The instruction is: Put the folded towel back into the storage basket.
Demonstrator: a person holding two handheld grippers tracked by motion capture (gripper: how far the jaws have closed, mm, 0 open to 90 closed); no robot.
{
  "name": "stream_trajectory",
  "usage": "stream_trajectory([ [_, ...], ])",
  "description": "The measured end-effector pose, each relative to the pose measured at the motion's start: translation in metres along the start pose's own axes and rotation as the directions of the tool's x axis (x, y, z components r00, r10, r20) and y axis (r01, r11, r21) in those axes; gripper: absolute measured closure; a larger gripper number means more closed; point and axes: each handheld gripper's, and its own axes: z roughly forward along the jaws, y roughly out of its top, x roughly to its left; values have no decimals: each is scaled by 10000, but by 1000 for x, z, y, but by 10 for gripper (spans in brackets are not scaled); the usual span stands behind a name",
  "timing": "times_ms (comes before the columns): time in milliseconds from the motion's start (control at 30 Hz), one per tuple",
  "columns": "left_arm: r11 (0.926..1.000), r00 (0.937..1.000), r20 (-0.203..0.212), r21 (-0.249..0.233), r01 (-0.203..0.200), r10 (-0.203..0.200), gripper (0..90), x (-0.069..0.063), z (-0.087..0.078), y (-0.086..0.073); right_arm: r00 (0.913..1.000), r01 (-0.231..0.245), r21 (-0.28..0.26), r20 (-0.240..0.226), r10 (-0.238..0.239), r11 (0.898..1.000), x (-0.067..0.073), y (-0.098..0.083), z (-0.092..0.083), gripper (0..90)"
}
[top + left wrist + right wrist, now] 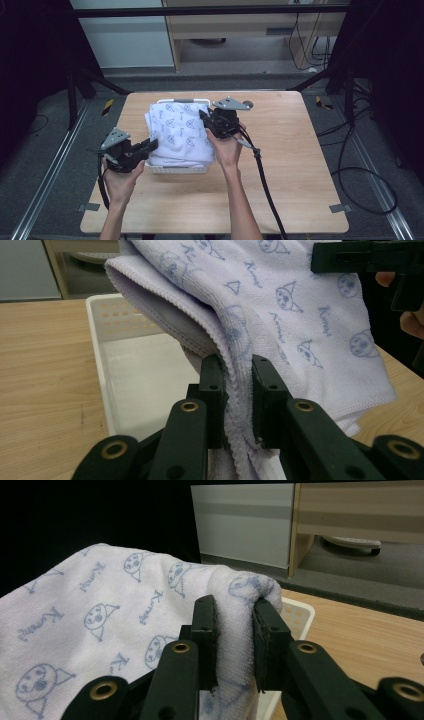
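Holding the white, blue-printed terry towel [180, 132] draped over the white plastic basket [176, 168], left gripper [235, 390] and right gripper [235, 630] both clamp its folded edges; next, I reckon, lowering it in evenly.

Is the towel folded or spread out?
Folded: the towel lies in layers over the white basket, its doubled edges pinched by both tongs.

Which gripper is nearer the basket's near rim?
Left. The left gripper clamps the towel at the near-left corner of the white basket, right beside that rim. The right gripper grips the towel's right edge, farther back over the basket's right side.
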Motion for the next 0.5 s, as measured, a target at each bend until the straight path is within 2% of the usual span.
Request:
stream_trajectory([
  [500, 9996, 9990, -372, -141, 236, -241, 776, 16, 6, -1, 9999, 106, -84, 27, -106, 9999, 6, 4, 24, 752],
])
